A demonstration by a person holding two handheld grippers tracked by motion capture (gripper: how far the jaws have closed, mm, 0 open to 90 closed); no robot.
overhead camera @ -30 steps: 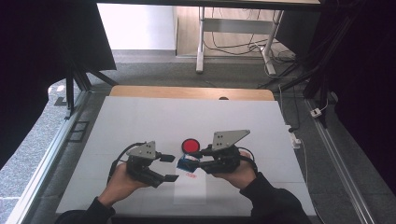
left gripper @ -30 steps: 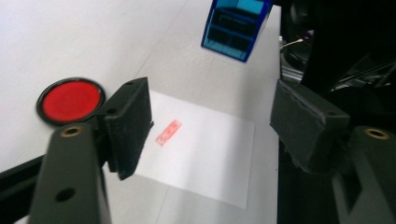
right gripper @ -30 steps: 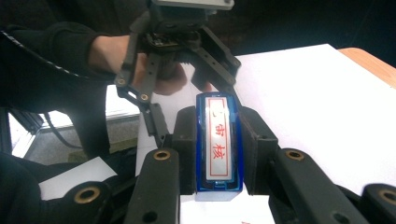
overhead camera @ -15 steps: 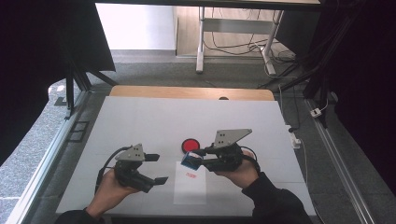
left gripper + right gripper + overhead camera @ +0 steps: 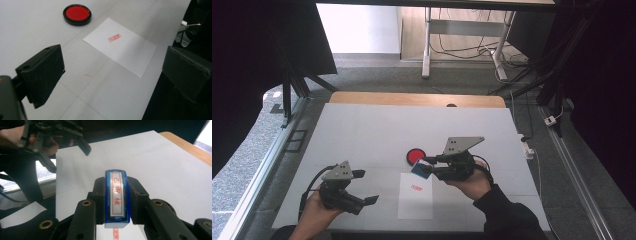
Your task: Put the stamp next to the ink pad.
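Stamp (image 5: 116, 197) with blue casing is sitting clamped between the jaws of the right gripper (image 5: 428, 168), held above the table (image 5: 362, 130) near the top edge of the white paper sheet (image 5: 415, 196). In the right gripper view its label face is showing red characters inside a red frame; the lower end of the casing is partly hidden behind the gripper body, and a red strip below it is cut off by the frame edge. From the high view the stamp is appearing only as a small blue patch, details too small to read.

Paper is carrying a small red imprint (image 5: 114, 37); its characters are too blurred to make out. Red ink pad (image 5: 77, 14) in a black rim is lying just beyond the sheet, not touching it.

Left gripper (image 5: 361, 188) is hovering near the table's front-left area, well apart from the paper, jaws standing wide apart and having just been opening, nothing between them. Right jaw in the left gripper view is being cut off by the frame edge.
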